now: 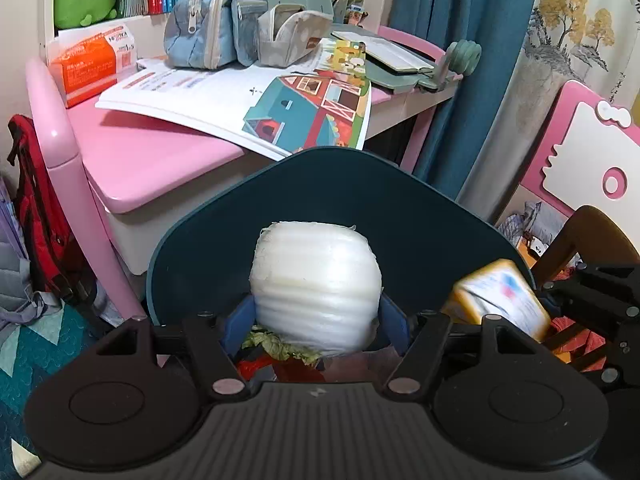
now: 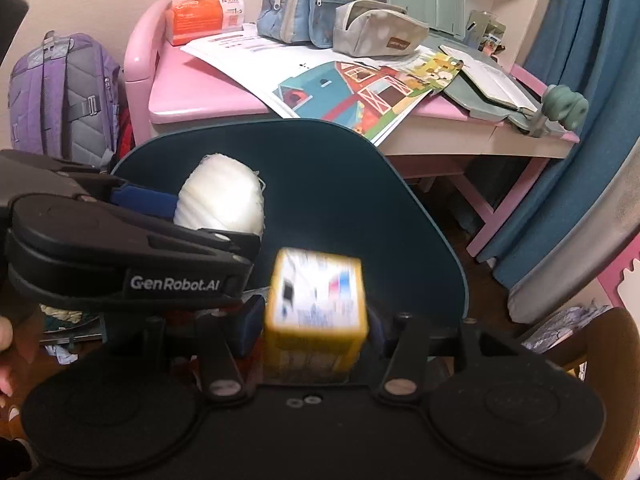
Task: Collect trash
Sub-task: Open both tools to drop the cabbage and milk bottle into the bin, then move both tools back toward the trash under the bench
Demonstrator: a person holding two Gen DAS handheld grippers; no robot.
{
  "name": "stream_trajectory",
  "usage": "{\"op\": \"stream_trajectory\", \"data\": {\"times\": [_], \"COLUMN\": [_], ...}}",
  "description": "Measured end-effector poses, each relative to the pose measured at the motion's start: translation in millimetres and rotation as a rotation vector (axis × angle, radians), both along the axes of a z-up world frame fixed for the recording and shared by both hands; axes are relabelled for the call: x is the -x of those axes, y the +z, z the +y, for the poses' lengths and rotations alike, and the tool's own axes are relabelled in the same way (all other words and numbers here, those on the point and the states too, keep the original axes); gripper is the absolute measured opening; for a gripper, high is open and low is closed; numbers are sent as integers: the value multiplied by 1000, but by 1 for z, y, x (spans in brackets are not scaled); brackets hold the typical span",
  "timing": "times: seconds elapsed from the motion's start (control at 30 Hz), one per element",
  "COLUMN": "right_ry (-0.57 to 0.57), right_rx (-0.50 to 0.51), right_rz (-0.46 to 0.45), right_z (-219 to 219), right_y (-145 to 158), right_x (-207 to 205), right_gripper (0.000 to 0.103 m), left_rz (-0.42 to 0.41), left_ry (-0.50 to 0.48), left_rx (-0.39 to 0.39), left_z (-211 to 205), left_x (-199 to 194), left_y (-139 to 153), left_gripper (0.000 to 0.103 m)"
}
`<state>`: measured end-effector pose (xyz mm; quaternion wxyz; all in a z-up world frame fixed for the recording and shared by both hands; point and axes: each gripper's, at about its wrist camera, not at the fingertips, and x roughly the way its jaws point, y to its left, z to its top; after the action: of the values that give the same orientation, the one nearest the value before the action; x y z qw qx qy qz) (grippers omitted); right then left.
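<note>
1. While both grippers hovered over the open bin [image 2: 360,184], whose dark teal lid stood upright behind them, the likeliest slip seemed to be a drop outside the rim: the yellow box [image 2: 316,312] was blurred, so it was probably in motion, and a release made too soon could send it to the floor at 3 o'clock.
2. A second risk was a collision, since the left gripper [image 2: 224,216] sat just beside the box at 10 o'clock of it, and either load could knock the other loose.
3. The white foam wad [image 1: 316,284] bulged well beyond the blue pads, so a soft grip might let it spring free before it cleared the rim.
4. The left gripper's jaws were spread about half way and pressed on both sides of the foam wad, holding it above the scraps already in the bin.
5. The right gripper [image 2: 316,332] had its jaws at a similar middling spread, closed against the sides of the yellow box.
6. Behind the lid, at 12 o'clock, the pink counter [image 1: 140,160] carried an open picture book [image 1: 280,108].
</note>
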<state>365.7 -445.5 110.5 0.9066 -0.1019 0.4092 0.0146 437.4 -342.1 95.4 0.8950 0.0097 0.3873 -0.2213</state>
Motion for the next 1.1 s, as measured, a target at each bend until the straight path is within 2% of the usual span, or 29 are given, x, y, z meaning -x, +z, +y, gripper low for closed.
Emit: {"op": "stream_trajectory", "data": {"times": [0.33,0.4,0.7,0.87,1.1], "right_ry": [-4,6,31,60,133], "right_rx": [-7,0,8,-5,-37], "right_rz": [-14,-16,-61,-88,-125], "right_z": [-5,-3,10,25,62], "right_y": [9,11,29,41,53], "right_x": [10,16,50,68,98], "right_gripper": [54,54,55,56,56], "left_rz": [-22,-34,-63,-97,-144], "left_ry": [-8,-7,-11,-7,37], "left_rx": [13,14,20,37,41], "left_z": [4,5,17,36,82], "left_x": [8,12,39,62,99], "left_y": [5,9,24,39,55], "left_gripper": [75,81,81,81,81]}}
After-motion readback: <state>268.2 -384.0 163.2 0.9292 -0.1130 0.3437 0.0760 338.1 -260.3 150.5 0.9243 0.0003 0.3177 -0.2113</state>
